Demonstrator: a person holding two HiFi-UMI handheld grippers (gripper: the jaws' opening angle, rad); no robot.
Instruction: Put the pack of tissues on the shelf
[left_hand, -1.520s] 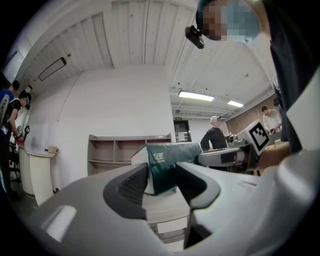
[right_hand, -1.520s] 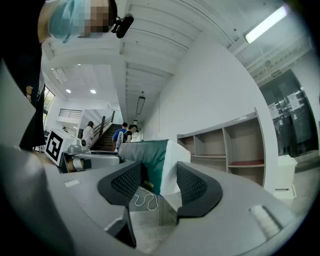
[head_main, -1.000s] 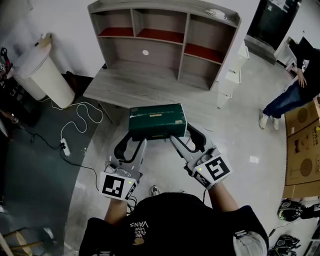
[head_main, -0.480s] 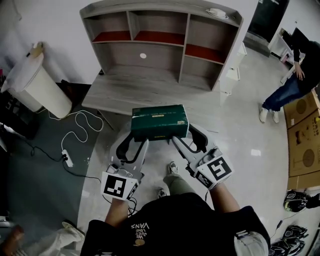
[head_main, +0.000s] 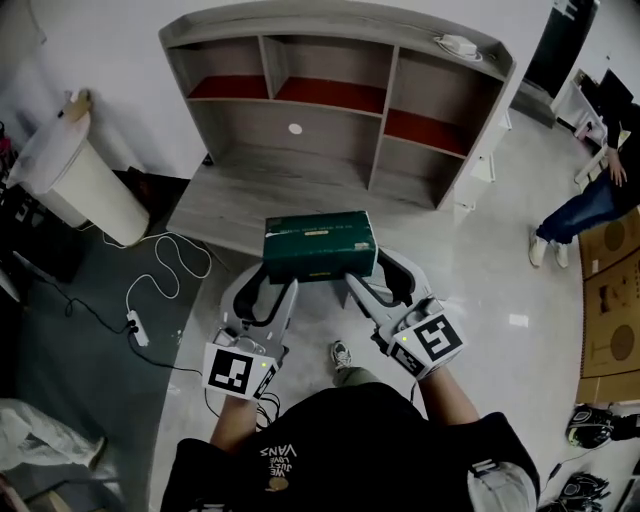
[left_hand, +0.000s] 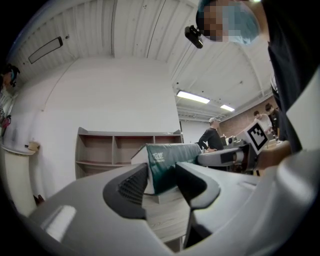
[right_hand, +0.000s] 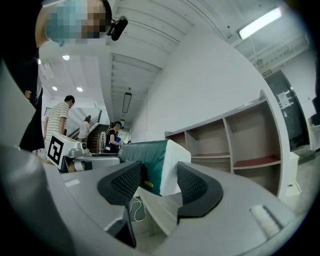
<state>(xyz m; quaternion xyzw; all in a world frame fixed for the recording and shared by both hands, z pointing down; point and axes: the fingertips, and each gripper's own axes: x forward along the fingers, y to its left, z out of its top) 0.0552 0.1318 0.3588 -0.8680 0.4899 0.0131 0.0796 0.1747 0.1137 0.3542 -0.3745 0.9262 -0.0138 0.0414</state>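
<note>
Jaws of the left gripper and the right gripper are clamped on opposite ends of the pack of tissues, a dark green soft-sided block with white ends, held level in the air near the desk front edge. Beyond stands the shelf, grey wood-grain with red-lined compartments. Pale glossy tiles spread right; a white bin stands left.

Colours: pack of tissues dark green, white ends; shelf grey wood grain, red compartment floors; left claw and right claw pale grey, black ribbed pads, black-and-white square markers.
</note>
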